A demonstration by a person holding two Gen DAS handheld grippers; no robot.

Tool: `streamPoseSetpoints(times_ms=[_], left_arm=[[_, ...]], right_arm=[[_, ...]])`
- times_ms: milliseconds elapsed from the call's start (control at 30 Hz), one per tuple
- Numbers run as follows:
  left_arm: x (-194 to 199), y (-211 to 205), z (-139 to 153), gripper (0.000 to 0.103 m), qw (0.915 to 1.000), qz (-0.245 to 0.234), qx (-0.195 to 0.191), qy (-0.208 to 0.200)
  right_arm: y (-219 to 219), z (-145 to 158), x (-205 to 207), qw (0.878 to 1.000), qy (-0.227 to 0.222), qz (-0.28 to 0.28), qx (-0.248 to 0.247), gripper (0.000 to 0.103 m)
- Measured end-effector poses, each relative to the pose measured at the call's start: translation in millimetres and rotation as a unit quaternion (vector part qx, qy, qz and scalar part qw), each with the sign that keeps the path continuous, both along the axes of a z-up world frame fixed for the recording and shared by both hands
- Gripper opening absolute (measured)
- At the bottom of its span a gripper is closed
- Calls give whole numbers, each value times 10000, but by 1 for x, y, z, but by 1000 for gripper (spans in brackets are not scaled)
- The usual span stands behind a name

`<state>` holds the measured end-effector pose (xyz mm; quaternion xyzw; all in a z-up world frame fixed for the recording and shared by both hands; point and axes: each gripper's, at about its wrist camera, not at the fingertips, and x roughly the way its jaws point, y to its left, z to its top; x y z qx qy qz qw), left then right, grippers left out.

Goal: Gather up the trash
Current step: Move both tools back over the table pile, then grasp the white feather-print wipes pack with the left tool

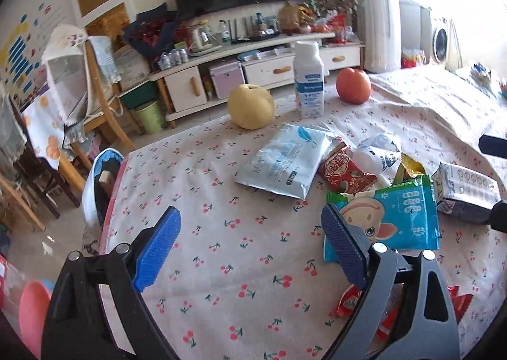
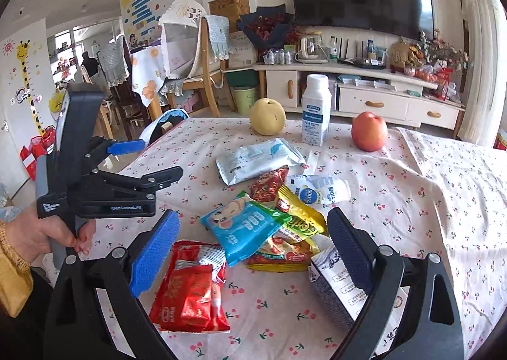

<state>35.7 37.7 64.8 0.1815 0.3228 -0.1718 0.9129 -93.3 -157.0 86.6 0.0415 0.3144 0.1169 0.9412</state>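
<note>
Trash lies in a pile on the cherry-print tablecloth [image 2: 427, 201]: a white-blue wipes pack [image 2: 258, 158], a blue cartoon wrapper [image 2: 242, 227], a yellow wrapper [image 2: 301, 217], red wrappers [image 2: 190, 290], a crumpled white pouch [image 2: 320, 192] and a flattened carton [image 2: 336, 287]. My right gripper [image 2: 250, 252] is open and empty, low over the red wrappers and the carton. My left gripper [image 1: 250, 249] is open and empty over bare cloth left of the blue wrapper [image 1: 402, 214]; it also shows in the right wrist view [image 2: 142, 160].
A yellow pear [image 2: 267, 116], a white milk bottle [image 2: 315, 109] and a red apple [image 2: 369, 130] stand at the table's far side. A blue-white bin [image 1: 101, 182] sits off the table's left edge. Chairs, a green bin [image 1: 150, 114] and a TV cabinet stand beyond.
</note>
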Motion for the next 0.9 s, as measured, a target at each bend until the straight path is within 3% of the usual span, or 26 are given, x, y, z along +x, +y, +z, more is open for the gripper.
streamPoseSetpoints(times_ms=[400,667,733,900], left_arm=[[88,-92,-36,91,9913,-874,788,588],[138,-97,-55,91,9872,-814,476,1288],[143,-98,-62,91,9865,-757,521,1358],[146,-88,-62,85,9888,-540,80,1387]], right_arm=[[-50,-6,30,9983,398,-184,383,93],[-59,-15,48,9972,611,-154,397,93],[-60,-16,50,9969,656,-137,423,93],[-58,-22,57,9951,834,-36,526,93]])
